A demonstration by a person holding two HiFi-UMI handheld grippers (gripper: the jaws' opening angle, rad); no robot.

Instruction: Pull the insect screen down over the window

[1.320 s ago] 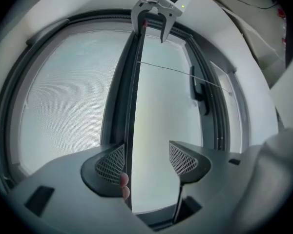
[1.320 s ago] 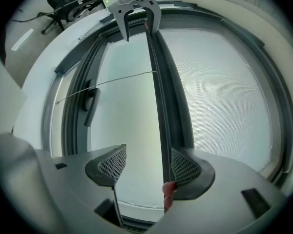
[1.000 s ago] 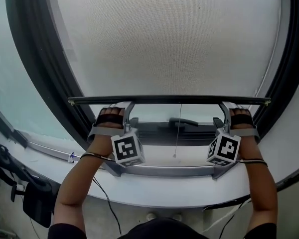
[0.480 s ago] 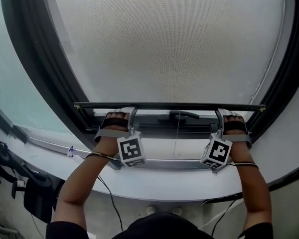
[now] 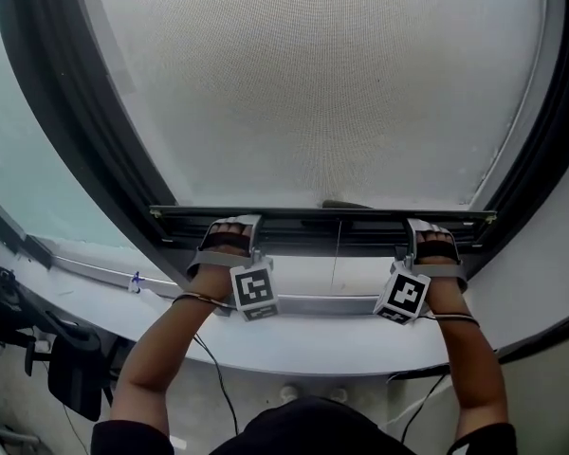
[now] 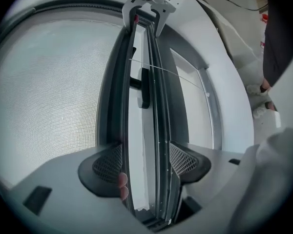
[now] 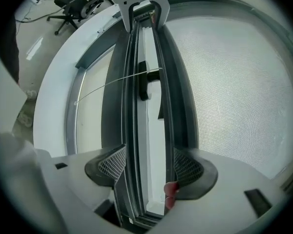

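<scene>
The pale grey mesh insect screen [image 5: 313,93] fills the window opening in the head view and hangs towards 6 o'clock. Its slim dark bottom bar [image 5: 322,214] lies low in the opening, long axis from 9 to 3 o'clock, close above the dark lower rail of the black window frame [image 5: 85,131]. In each gripper view that bar runs from 6 to 12 o'clock, away towards the other gripper. The left tongs [image 5: 235,227] straddle the bar near its 9 o'clock end with the jaws wide apart. The ribbed black pad [image 6: 107,162] on the mesh side lies against the bar, and a fingertip [image 6: 122,182] curls beside it. The right tongs [image 5: 427,229] sit the same way near the 3 o'clock end, equally wide. Their mesh-side pad [image 7: 188,167] is on the bar, with a fingertip [image 7: 171,188] next to it. Neither pair is clamped shut on the bar. A narrow strip of light shows between the bar and the lower rail, and a dark window handle [image 6: 144,89] stands in it. A thin white pull cord [image 5: 336,259] hangs from the bar's middle towards 6 o'clock. It hangs over the curved white window sill [image 5: 303,349], which runs below the two black-and-white marker cubes [image 5: 254,290]. At 11 o'clock in the right gripper view a black office chair [image 7: 75,1] stands on the floor.
</scene>
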